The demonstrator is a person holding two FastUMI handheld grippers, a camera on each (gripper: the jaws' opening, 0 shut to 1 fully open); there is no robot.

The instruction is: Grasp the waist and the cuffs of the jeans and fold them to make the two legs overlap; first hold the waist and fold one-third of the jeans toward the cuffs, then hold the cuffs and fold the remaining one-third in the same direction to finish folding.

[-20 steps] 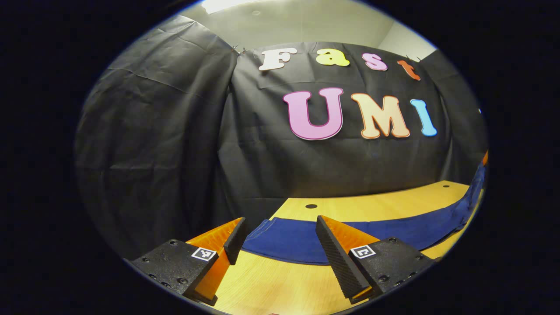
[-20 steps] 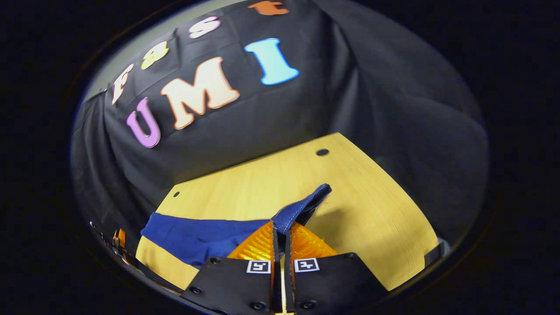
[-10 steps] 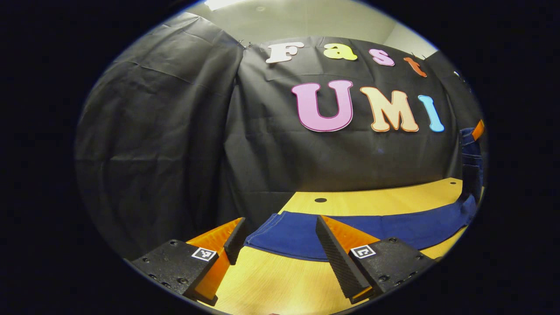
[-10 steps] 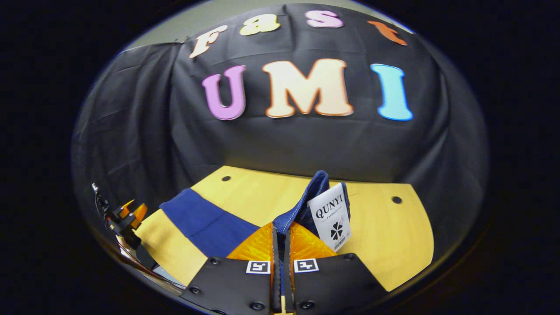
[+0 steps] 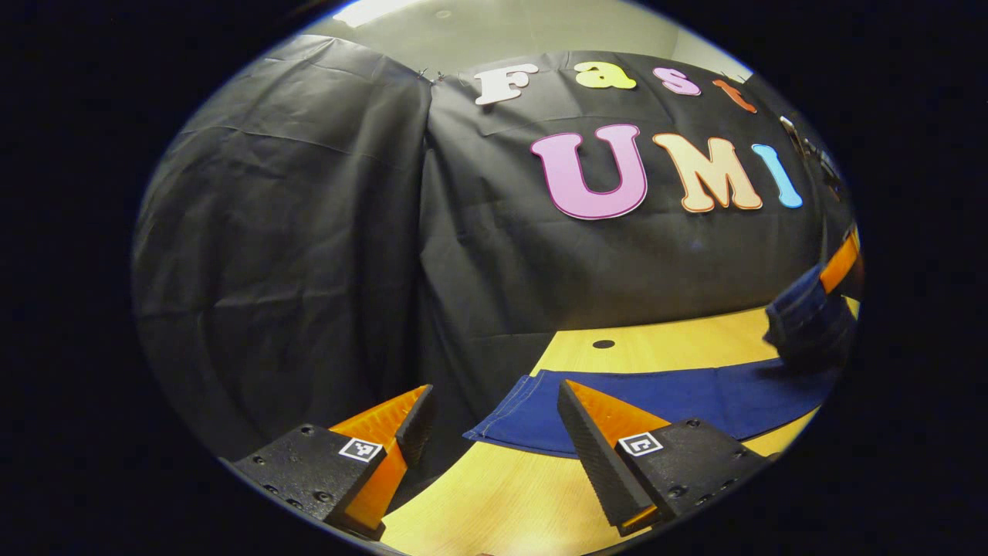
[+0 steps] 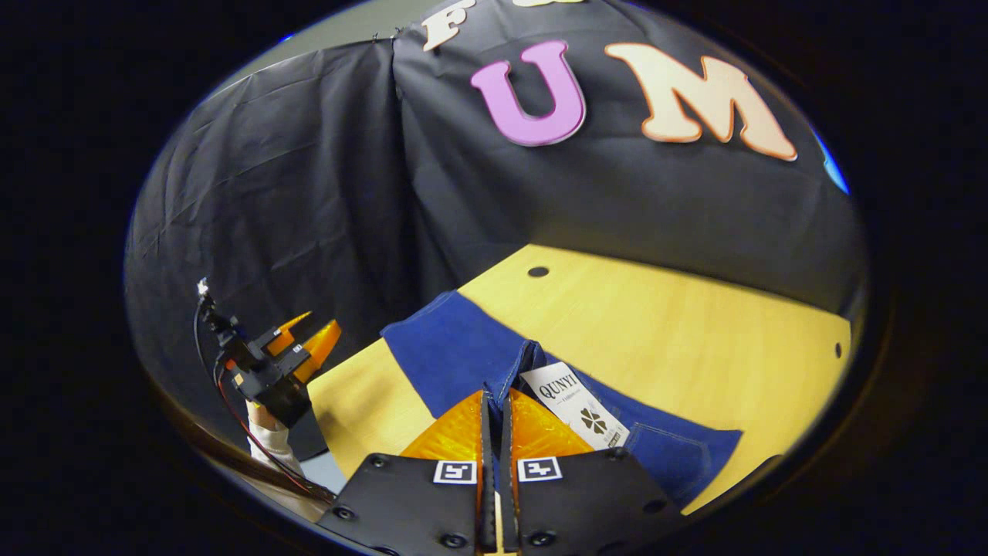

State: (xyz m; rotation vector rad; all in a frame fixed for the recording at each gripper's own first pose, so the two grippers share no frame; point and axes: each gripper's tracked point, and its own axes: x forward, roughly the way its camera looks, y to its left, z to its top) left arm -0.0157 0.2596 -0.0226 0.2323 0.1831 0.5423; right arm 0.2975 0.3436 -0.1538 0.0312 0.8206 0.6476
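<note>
Right gripper (image 6: 494, 405): fingers pressed together on the waist (image 6: 519, 369) of the jeans (image 6: 455, 351), lifted above the table (image 6: 656, 309), with a paper tag (image 6: 575, 401) hanging beside the grip.
Left gripper (image 5: 494, 428): fingers spread apart, holding nothing, hovering at the table's near-left corner just short of the cuffs (image 5: 525, 409).
Jeans: lie as a long blue strip across the table, cuffs at the left end, waist raised at the right.
Slip risk: the pinch takes a thin edge of denim; a quick swing could pull it free.
Skew risk: with the cuffs unheld, the dragging waist may tug the legs askew, so the fold lands crooked.
Tag risk: it may get trapped inside the fold.
Edges: cuffs lie close to the table's left edge and could slide off.
Room: bare wood behind the strip; booth wall (image 5: 309, 232) well beyond.
</note>
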